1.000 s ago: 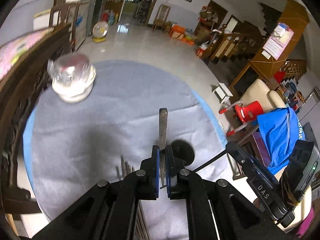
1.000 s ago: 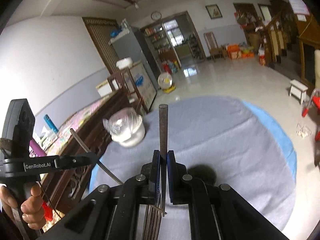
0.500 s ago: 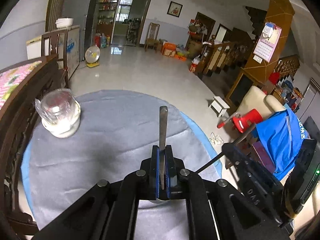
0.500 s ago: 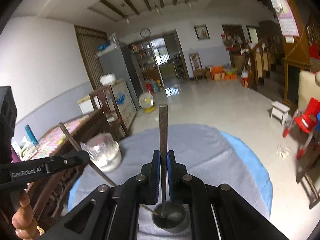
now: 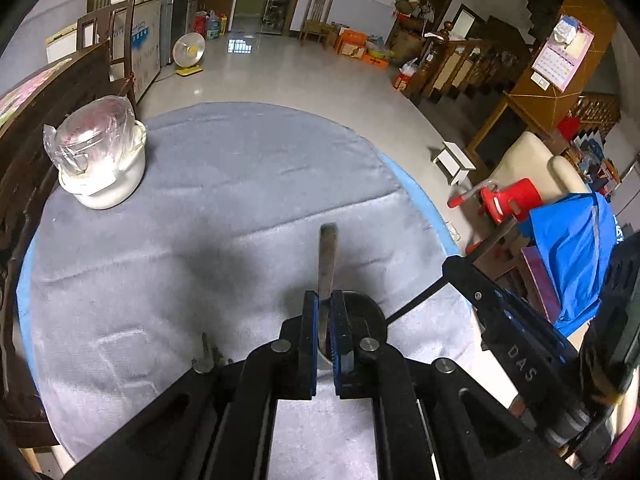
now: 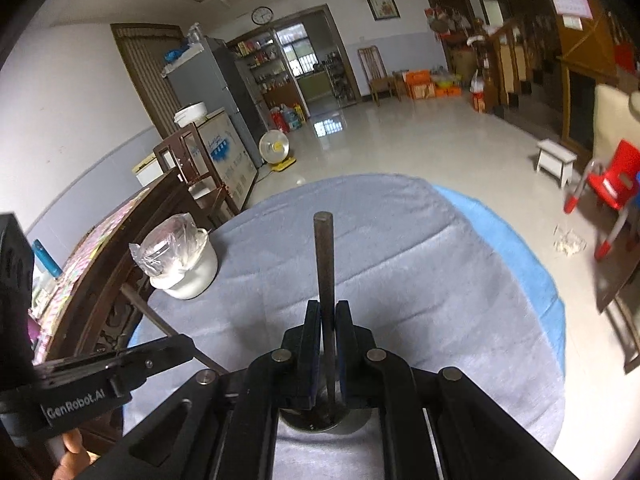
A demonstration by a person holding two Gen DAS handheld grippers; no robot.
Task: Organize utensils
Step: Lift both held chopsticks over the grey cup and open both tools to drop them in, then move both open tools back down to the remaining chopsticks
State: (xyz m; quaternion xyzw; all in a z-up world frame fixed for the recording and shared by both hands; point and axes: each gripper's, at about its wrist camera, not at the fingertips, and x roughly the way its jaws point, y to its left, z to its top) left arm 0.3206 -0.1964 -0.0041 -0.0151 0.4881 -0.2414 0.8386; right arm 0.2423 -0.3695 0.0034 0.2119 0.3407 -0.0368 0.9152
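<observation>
1. Left wrist view: the left gripper [image 5: 325,328], fingers closed, pinches a flat metal utensil handle [image 5: 327,264] over the grey tablecloth [image 5: 224,208]; more utensil tips [image 5: 206,354] show at 8 o'clock.
2. Right wrist view alone shows the right gripper [image 6: 328,336] clamping a dark utensil handle [image 6: 324,264], a round metal base [image 6: 320,420] below.
3. A wrapped white pot [image 6: 184,264] sits at 10 o'clock.

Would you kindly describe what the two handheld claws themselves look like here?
Both are matte black linkage frames with round silver pivot pins and flat fingers lined with blue pads. The left claw shows this in its own view; the right claw looks identical. In the right wrist view the left unit's body carries white "GenRobot.AI" lettering; in the left wrist view the right unit reads "DAS". A bare thumb is visible; no sleeve.
</observation>
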